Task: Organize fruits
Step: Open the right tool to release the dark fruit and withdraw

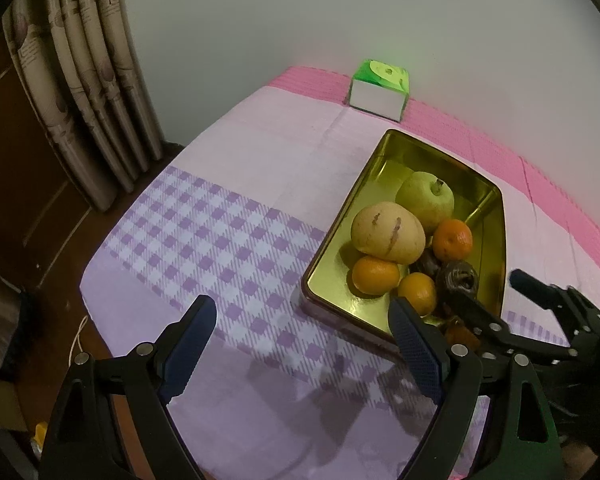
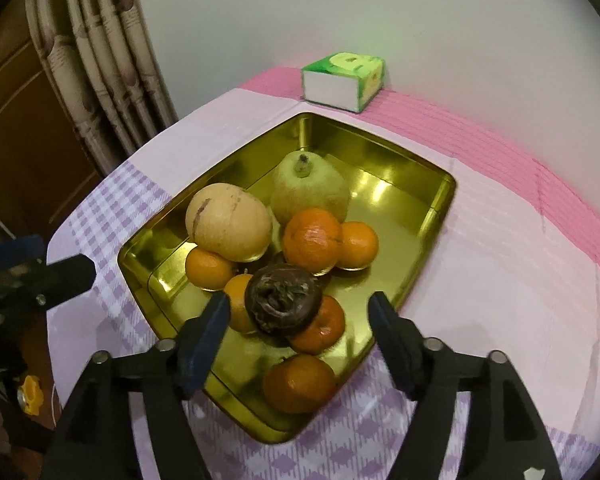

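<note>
Sitting in a gold tray (image 2: 404, 184) on the table (image 1: 228, 184), the fruits are bunched toward its near half: a pale yellow melon (image 2: 229, 222), a green pear (image 2: 310, 190) behind it, several oranges (image 2: 312, 240) and a dark, wrinkled fruit (image 2: 285, 304) lying on top of two of the oranges. In the right wrist view the right gripper (image 2: 298, 322) hangs just above this pile with its jaws spread apart, pressing on nothing; the dark fruit lies between its blue pads (image 2: 206, 332) but apart from them. One orange (image 2: 300, 382) lies closest to the camera, close to the tray's near rim.

From the left wrist view the left gripper (image 1: 304, 332) is open and empty over the purple-checked part of the cloth (image 1: 204, 232), beside the tray's left wall. Its right finger covers part of the tray's near corner, and the right gripper's black arm hides the nearest oranges there. What lies under the dark fruit is hard to make out.

The tray's far half is bare metal. A green and white box (image 1: 380, 88) stands well behind it, by the wall (image 1: 340, 12). Left of the tray the cloth is open up to the table's edge, beyond which hang the curtain (image 1: 80, 80) and a brown door. The cloth's pink band runs along the right side.
</note>
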Demonstrator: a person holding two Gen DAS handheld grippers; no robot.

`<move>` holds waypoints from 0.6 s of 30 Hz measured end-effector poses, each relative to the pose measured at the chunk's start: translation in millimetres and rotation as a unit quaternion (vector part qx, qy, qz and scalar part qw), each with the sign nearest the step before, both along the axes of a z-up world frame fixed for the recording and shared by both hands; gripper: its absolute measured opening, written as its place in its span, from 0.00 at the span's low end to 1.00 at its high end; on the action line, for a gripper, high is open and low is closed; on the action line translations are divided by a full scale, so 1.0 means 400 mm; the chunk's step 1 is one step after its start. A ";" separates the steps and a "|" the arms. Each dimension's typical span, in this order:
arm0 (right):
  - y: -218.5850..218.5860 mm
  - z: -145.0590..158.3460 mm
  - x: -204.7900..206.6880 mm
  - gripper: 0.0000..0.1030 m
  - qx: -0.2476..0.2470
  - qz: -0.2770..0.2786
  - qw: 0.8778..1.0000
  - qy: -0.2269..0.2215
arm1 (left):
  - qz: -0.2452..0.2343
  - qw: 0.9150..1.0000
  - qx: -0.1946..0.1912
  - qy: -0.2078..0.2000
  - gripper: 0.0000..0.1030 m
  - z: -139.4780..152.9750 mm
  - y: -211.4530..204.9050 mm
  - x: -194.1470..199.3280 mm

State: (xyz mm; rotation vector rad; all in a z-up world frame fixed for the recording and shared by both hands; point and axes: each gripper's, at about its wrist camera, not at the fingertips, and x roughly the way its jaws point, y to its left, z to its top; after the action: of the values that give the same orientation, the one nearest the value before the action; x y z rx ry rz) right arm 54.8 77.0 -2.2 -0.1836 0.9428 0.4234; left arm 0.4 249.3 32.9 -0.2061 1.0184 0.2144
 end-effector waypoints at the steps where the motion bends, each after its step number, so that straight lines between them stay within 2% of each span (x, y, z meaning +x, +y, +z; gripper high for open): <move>1: -0.006 0.005 -0.003 0.78 0.003 -0.006 1.000 0.001 | 0.000 1.000 0.001 0.000 0.85 0.000 -0.002 0.000; 4: -0.023 0.018 -0.012 0.87 0.005 -0.022 1.000 0.004 | -0.004 1.000 0.002 0.001 0.85 -0.002 -0.007 -0.002; 18: -0.068 0.015 -0.045 0.93 -0.018 -0.057 0.998 0.007 | -0.024 1.000 0.009 0.012 0.85 -0.013 -0.044 -0.002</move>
State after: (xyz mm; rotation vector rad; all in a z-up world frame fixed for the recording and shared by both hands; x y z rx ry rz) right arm 36.7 49.9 3.7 -0.1601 0.9706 0.3035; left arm -0.5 231.6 27.8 -0.1628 1.0434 0.1821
